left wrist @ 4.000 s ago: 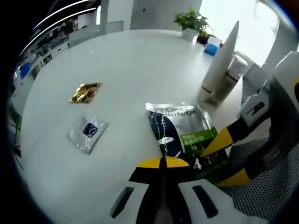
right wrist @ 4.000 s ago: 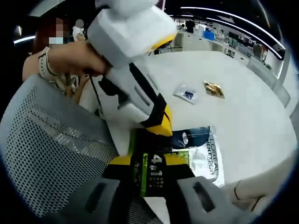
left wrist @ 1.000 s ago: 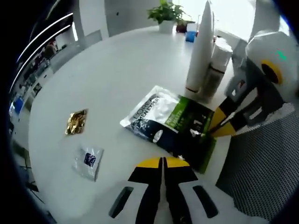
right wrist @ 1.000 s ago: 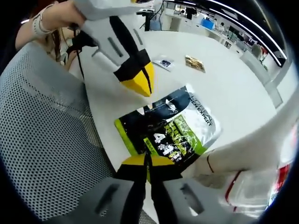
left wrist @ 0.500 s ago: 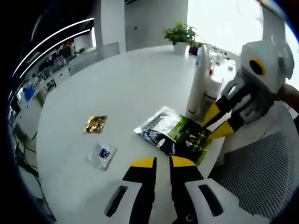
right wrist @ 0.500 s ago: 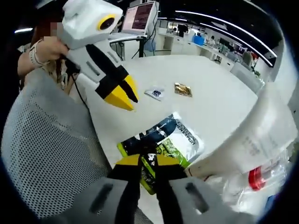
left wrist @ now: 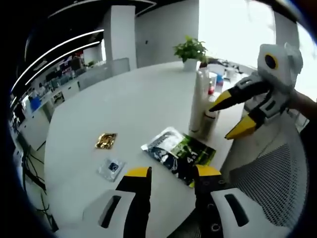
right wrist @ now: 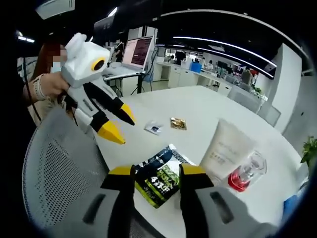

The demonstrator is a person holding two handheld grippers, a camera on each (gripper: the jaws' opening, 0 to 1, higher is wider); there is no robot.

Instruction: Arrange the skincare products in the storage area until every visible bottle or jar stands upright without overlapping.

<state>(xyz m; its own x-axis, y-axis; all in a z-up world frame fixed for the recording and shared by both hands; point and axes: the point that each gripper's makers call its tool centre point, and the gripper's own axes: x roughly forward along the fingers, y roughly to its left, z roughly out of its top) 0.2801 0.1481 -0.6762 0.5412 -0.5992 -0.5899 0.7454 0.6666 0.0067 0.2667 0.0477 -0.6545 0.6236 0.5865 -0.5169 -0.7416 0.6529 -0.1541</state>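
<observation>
Both tools hang above the white table (left wrist: 124,94) with jaws apart: left gripper (left wrist: 171,174), right gripper (right wrist: 157,172). One green-black pouch (left wrist: 178,154) lies flat near two small sachets (left wrist: 106,141); one white tube (right wrist: 227,150) and one clear red-capped bottle (right wrist: 245,173) stand upright, touching

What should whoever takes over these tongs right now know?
Left tongs: open, empty, raised above the table.
Right tongs: open, empty, raised too.
Green-and-black sachet pack lies flat near the table edge. White tube and clear bottle with red base stand upright side by side. Gold sachet and small clear sachet lie flat, apart.
Done: tube and bottle upright.
Left: probably the flat packs, if they count.
</observation>
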